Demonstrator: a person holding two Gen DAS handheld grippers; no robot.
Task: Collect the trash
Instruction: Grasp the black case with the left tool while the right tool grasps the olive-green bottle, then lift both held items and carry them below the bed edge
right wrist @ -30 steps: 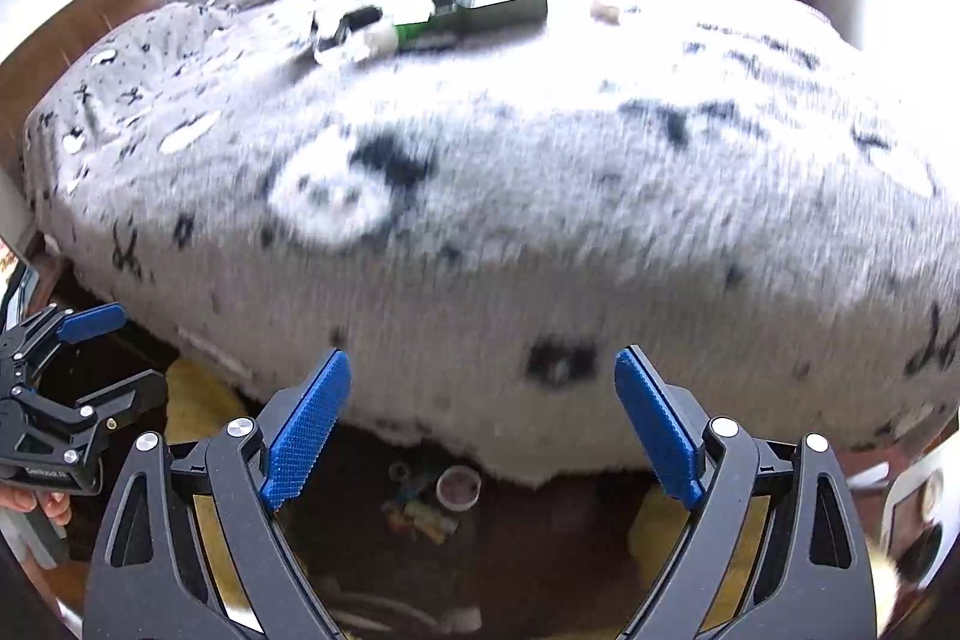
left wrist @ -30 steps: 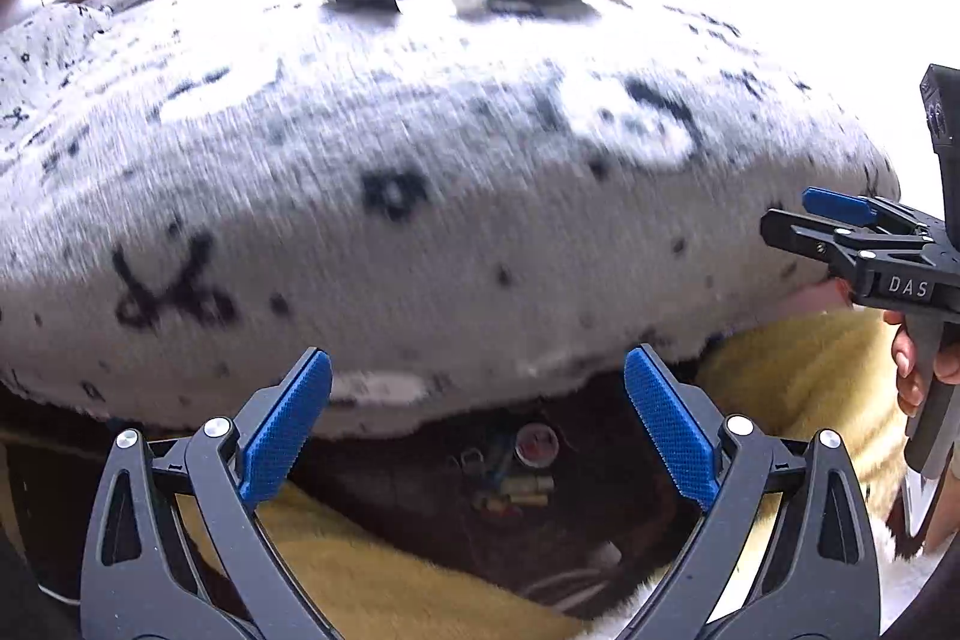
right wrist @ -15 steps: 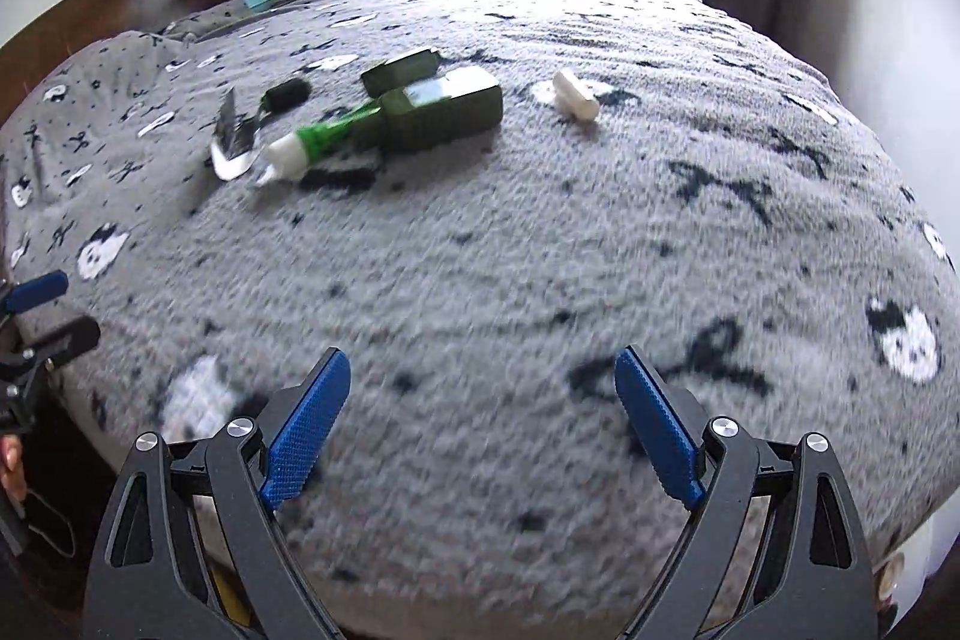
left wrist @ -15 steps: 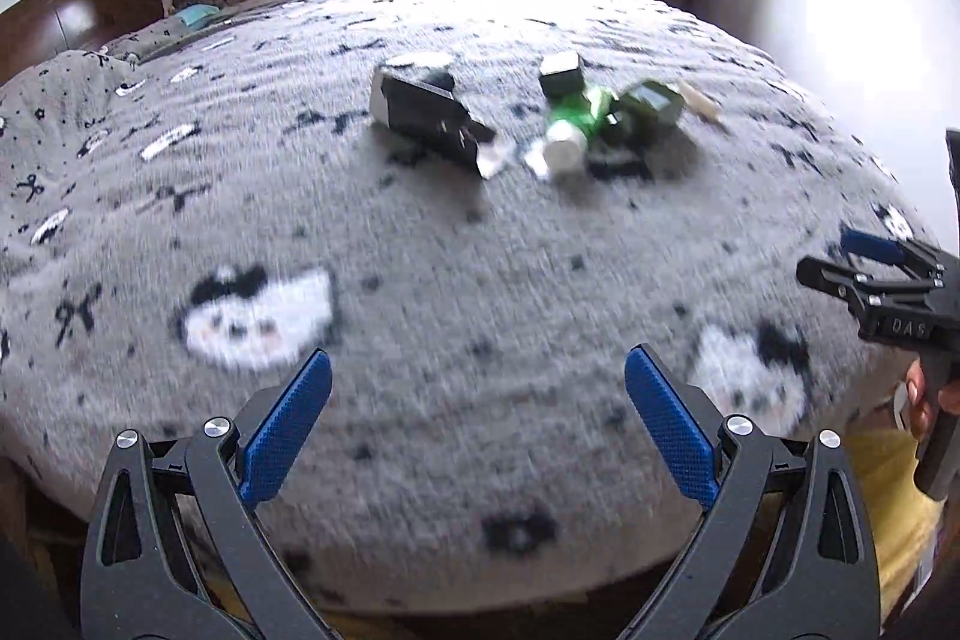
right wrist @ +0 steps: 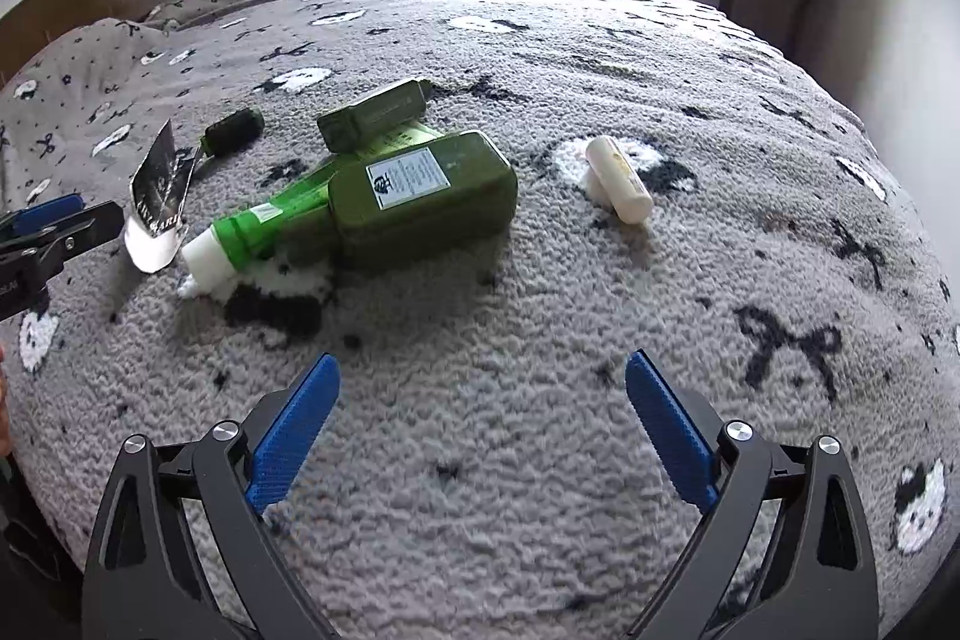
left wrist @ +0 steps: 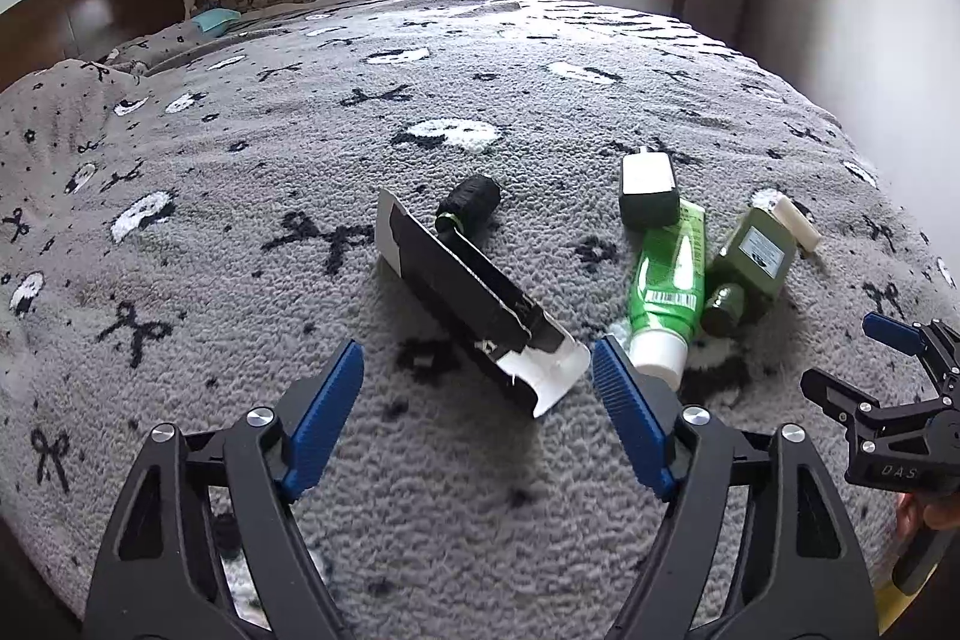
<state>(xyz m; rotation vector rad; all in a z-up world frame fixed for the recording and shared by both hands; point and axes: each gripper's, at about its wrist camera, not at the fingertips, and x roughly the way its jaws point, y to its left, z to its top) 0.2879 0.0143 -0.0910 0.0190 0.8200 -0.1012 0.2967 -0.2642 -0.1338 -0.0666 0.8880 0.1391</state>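
A: Where is the trash?
B: It lies on the bed's grey blanket (left wrist: pixel 240 196). Take the bright green tube (left wrist: pixel 666 280) as the landmark: a dark green bottle (left wrist: pixel 750 259) lies against its right side, a small black box (left wrist: pixel 648 187) rests on its far end, a white stick (left wrist: pixel 795 220) sits just beyond the bottle, and an opened black carton (left wrist: pixel 474 304) lies to its left with a black cylinder (left wrist: pixel 468 205) behind the carton.
A: And the grippers?
B: The left gripper (left wrist: pixel 477 400) is closing, unclenched on nothing, its jaws flanking the carton's near flap without touching. The right gripper (right wrist: pixel 480 424) is opening, empty, over bare blanket nearer the camera than the tube.
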